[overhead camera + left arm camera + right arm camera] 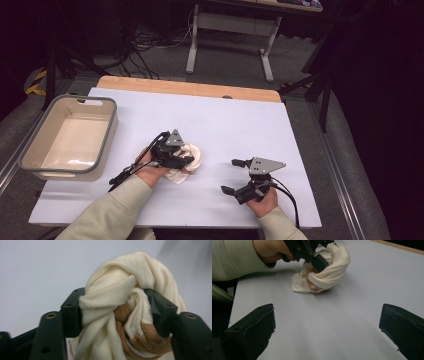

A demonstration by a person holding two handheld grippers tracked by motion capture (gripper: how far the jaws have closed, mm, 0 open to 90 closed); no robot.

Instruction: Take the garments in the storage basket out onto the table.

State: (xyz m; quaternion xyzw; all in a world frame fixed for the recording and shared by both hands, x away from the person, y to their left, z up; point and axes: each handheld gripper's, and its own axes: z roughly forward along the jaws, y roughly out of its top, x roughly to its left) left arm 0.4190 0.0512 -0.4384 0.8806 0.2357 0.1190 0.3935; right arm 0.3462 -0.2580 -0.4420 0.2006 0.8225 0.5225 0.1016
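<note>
Two hand-held grippers appear over a pale bench (225,120), and we mark each in turn. In the high view, the left gripper (187,161) sits left of centre, low in the frame, with its jaws set on either side of a bundled cream cloth (190,162) that lies on the bench surface. In the left gripper view, we see the cream cloth (125,290) at the centre of the frame, twisted into a knot-like roll with a tan-brown lining showing at its lower right; both black jaws touch its sides, so we read the left gripper (116,312) as closed on the cloth at a middling width. No earlier picture is at hand, so we describe the grip only as it stands. In the right gripper view, the same cloth (329,270) lies at the upper centre of the frame, with a loose flap spread flat on the bench toward the lower left of the bundle. We place the right gripper (236,176) at the lower right of centre in the high view, well apart from the cloth; its jaws stand wide with nothing between them but bare bench. We note a grey-rimmed bin (107,137) at the left edge of the bench, well apart from the cloth.
</note>
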